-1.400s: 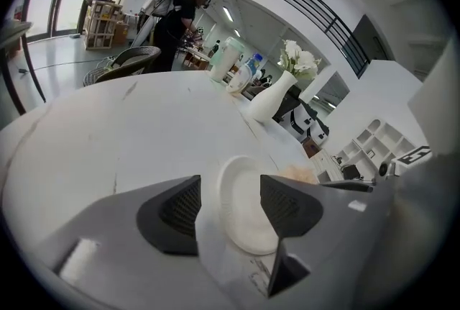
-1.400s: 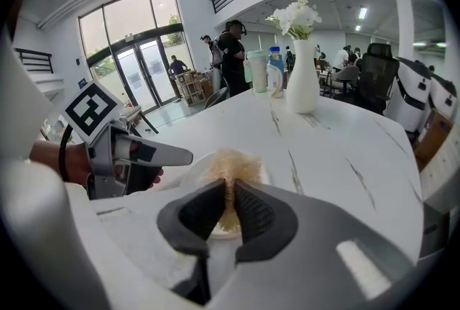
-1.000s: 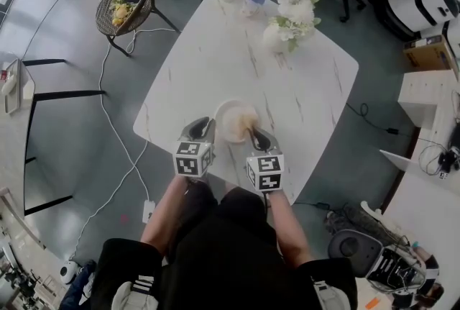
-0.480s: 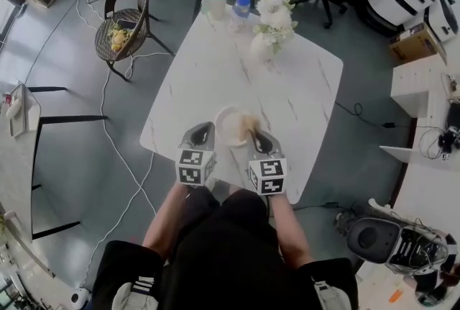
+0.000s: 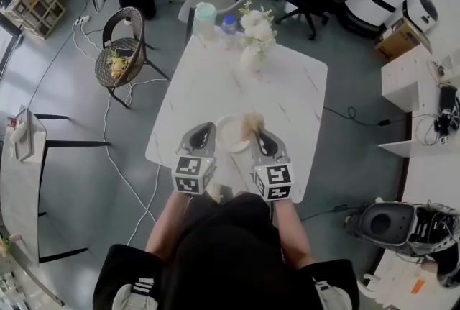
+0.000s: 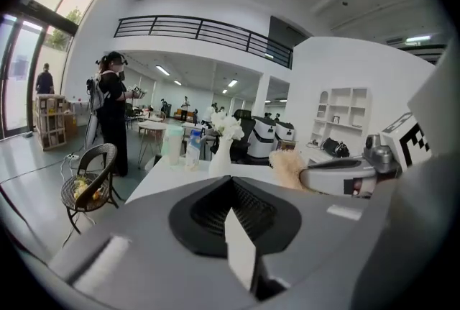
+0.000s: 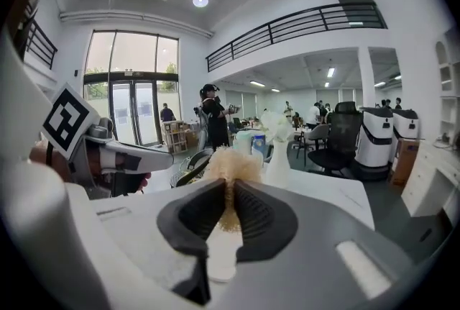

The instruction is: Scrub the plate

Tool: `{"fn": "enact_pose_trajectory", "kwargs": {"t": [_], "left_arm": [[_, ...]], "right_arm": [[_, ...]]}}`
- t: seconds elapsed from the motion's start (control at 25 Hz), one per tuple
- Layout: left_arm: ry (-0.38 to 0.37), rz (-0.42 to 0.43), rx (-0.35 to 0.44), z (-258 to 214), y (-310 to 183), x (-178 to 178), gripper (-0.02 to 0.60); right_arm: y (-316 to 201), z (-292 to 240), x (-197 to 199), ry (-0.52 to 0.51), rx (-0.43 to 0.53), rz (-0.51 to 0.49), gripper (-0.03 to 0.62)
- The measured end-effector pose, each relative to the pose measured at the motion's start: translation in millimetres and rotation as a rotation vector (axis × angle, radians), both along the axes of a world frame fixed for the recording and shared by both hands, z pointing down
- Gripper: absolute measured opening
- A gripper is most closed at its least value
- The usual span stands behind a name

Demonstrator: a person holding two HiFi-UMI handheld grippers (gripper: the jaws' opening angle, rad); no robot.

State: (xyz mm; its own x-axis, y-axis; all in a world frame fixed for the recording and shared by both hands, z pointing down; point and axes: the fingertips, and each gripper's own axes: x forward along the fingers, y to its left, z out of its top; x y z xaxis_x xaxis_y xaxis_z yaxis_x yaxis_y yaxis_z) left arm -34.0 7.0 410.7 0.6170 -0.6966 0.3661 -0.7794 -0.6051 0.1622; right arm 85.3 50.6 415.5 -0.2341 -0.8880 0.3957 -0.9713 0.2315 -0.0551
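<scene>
A round pale plate (image 5: 230, 137) lies on the white marble table (image 5: 287, 107) near its front edge. Both grippers hang above it. My left gripper (image 5: 204, 130) is over the plate's left rim with its jaws together (image 6: 231, 183). I make out nothing of the plate between them. My right gripper (image 5: 256, 134) is shut on a scrub brush (image 5: 251, 121), whose tan bristles (image 7: 230, 165) stick out past the jaws (image 7: 228, 190). In the left gripper view the brush (image 6: 287, 166) shows at the right. The plate is hidden in both gripper views.
At the table's far end stand a vase of white flowers (image 5: 251, 49), a small bottle (image 5: 228, 24) and a mint-lidded cup (image 5: 204, 17). A wicker chair (image 5: 122, 49) and a floor cable are to the left, and office chairs are behind. A person (image 6: 111, 107) stands farther off.
Both grippers and the head camera have risen. The table and plate look smaller and farther below. The brush has lifted off the plate, which stays on the table.
</scene>
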Motion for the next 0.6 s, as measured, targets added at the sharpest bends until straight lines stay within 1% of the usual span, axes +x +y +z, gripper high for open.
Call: {"fn": "enact_pose_trajectory", "kwargs": {"t": [0.12, 0.24, 0.36, 0.48, 0.6], "left_arm": [[0.025, 0.024, 0.069, -31, 3, 0, 0.006], [0.040, 0.056, 0.113, -53, 9, 1, 0.006], [0.046, 0.083, 0.130, -64, 17, -2, 0.006], [0.040, 0.082, 0.141, -68, 25, -10, 0.006], [0.051, 0.082, 0.158, -78, 30, -17, 0.006]], "right_arm": [[10, -23, 1, 0.011, 0.060, 0.023, 0.041], [19, -42, 6, 0.022, 0.104, 0.050, 0.041], [30, -56, 11, 0.022, 0.136, 0.077, 0.041], [41, -61, 16, 0.030, 0.153, 0.101, 0.041], [51, -64, 18, 0.024, 0.164, 0.121, 0.041]]}}
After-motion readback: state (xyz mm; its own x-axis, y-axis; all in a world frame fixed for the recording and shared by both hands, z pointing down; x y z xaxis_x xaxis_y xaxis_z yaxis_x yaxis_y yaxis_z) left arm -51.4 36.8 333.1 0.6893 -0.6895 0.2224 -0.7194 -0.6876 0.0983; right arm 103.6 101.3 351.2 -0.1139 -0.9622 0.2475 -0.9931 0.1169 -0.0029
